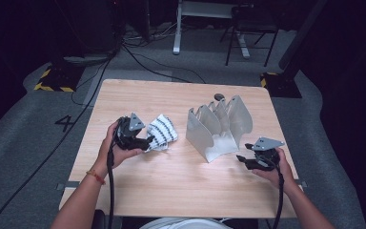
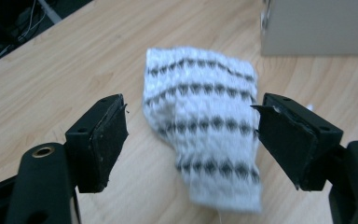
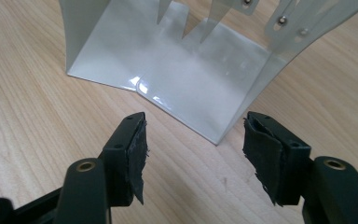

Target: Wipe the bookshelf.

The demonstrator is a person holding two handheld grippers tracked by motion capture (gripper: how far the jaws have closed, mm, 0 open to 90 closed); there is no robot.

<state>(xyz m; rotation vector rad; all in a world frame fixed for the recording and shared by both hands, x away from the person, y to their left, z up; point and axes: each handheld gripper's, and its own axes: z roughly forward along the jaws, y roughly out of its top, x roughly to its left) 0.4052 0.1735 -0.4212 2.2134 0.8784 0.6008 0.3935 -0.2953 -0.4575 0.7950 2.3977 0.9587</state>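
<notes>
Wooden bench (image 1: 171, 191) carried a patterned cloth (image 2: 205, 126) toward its left edge, lying between the spread left hand-held gripper (image 2: 191, 140); the right hand-held gripper (image 3: 193, 149), also spread, faced a metal rack (image 3: 191, 79).

1. Lab or recording studio, not a home: dark black surroundings around 1 lit light wooden table (image 1: 171, 186).
2. Grey carpet floor (image 1: 19, 143) carries a painted number 4 (image 1: 65, 123) and black cables (image 1: 138, 57) trailing across it.
3. Yellow-black hazard-striped stand bases (image 1: 52, 86) sit at the table's far corners.
4. White metal desk frame (image 1: 190, 19) and black chair legs (image 1: 248, 43) stand behind.
</notes>
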